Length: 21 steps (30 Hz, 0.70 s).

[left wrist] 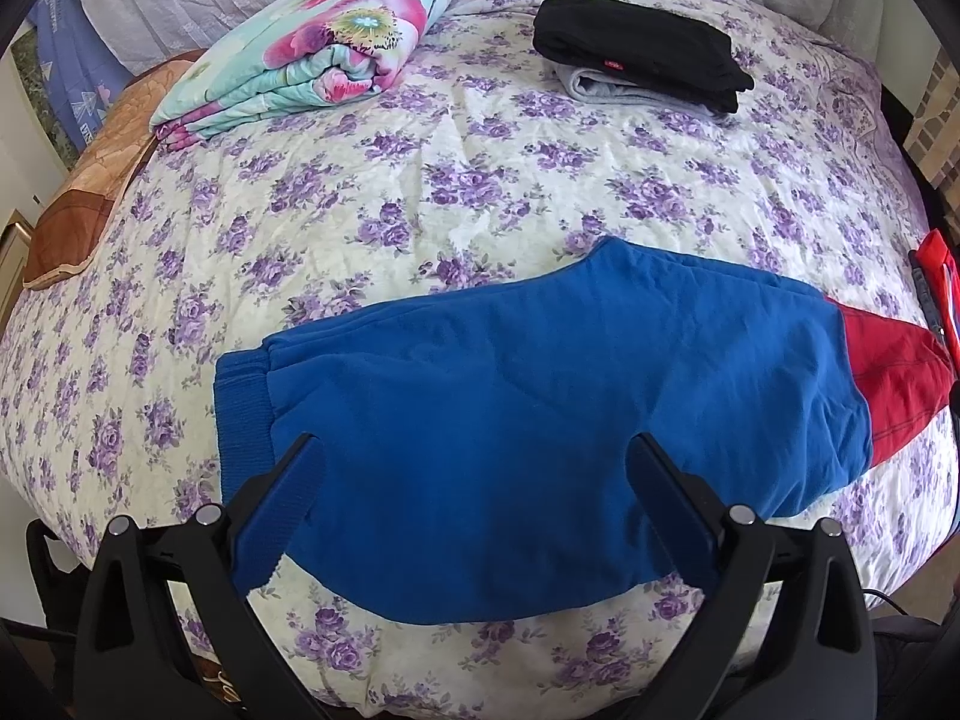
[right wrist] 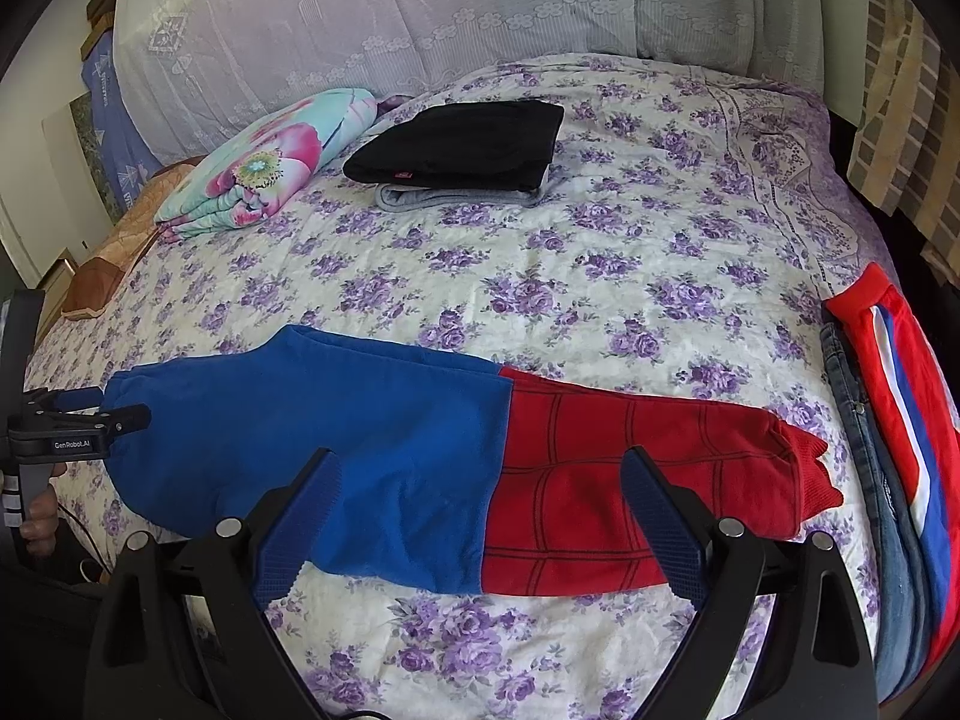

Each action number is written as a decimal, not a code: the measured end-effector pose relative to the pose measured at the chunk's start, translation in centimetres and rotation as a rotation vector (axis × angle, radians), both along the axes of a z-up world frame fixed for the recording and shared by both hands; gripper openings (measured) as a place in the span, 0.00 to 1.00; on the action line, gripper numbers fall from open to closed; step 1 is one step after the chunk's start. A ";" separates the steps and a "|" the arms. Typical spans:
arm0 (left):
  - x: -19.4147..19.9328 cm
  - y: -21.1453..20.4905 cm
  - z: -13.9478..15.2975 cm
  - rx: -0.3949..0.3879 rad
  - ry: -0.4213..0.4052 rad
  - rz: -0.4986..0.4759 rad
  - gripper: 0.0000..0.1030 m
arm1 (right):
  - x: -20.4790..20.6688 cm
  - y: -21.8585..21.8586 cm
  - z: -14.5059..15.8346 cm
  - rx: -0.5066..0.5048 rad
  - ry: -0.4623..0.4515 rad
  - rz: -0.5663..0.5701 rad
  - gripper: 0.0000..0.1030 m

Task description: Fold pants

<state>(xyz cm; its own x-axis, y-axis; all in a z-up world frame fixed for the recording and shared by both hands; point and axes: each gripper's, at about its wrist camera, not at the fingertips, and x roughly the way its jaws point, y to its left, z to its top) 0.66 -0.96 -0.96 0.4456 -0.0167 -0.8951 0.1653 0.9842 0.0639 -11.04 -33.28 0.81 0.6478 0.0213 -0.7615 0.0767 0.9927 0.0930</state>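
A pair of pants [left wrist: 510, 360], blue at the waist and red with a black grid on the lower legs [right wrist: 600, 438], lies flat across the near side of the bed, waistband to the left. My left gripper [left wrist: 477, 444] hovers open over the blue waist end, its fingers spread wide with nothing between them. From the right wrist view the left gripper [right wrist: 108, 405] shows at the waistband, held by a hand. My right gripper [right wrist: 480, 455] is open above the seam where blue meets red, holding nothing.
The bed's floral cover [right wrist: 600, 252] stretches behind the pants. A folded floral blanket [left wrist: 312, 48] lies at the back left, with a black and grey stack of folded clothes [right wrist: 462, 144] beside it. Jeans and a red-blue-white garment [right wrist: 894, 420] lie along the right edge.
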 end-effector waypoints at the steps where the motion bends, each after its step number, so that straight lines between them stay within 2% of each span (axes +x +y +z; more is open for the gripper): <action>1: 0.0 0.1 0.0 0.000 0.001 0.000 0.95 | 0.0 0.0 0.0 0.000 0.000 0.000 0.92; 15: 0.1 0.2 -0.4 0.002 0.006 0.010 0.95 | 0.0 -0.4 -0.2 0.013 0.005 -0.001 0.92; 18: 0.3 1.5 -0.8 -0.012 0.027 0.051 0.95 | -0.4 -2.6 -0.9 0.104 0.025 -0.032 0.92; 21: 0.3 4.6 -1.8 -0.064 0.093 0.116 0.95 | -2.2 -6.8 -2.6 0.229 0.058 -0.125 0.92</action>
<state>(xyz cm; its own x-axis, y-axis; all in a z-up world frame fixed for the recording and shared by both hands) 0.94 3.60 -2.72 0.3636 -0.0287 -0.9311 0.0526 0.9986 -0.0103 -13.24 -40.12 -1.84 0.6114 0.1197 -0.7823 0.2091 0.9289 0.3056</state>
